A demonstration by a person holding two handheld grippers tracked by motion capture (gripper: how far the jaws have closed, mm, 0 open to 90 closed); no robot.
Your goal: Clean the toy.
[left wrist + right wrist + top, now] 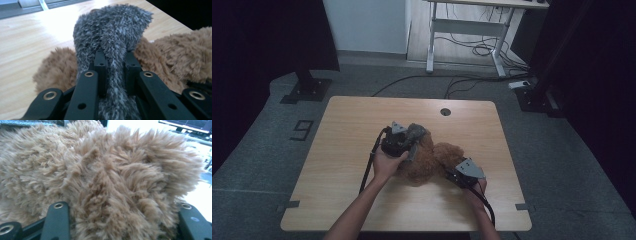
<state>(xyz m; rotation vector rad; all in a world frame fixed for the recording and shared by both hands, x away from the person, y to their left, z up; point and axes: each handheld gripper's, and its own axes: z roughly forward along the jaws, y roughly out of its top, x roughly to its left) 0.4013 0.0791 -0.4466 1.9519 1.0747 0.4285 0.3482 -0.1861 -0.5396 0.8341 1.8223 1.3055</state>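
Brown plush toy (429, 162) lay at centre frame of the high view, on the wooden table (342, 135). The left gripper (115, 62) was clenched on a grey fuzzy piece (112, 32), pinching a narrow fold just above the toy. The right gripper (120, 220) grasped the brown fur at the toy's lower right, jaws part-way closed and buried in pile.

Risk, as judged: the thin grey fold could slip from the left jaws if pulled hard; the right grip, mostly on loose fur, might let the toy drag or twist.

Writing: a "9" marked on the floor (302, 130), left of the table. No labels legible on the toy.
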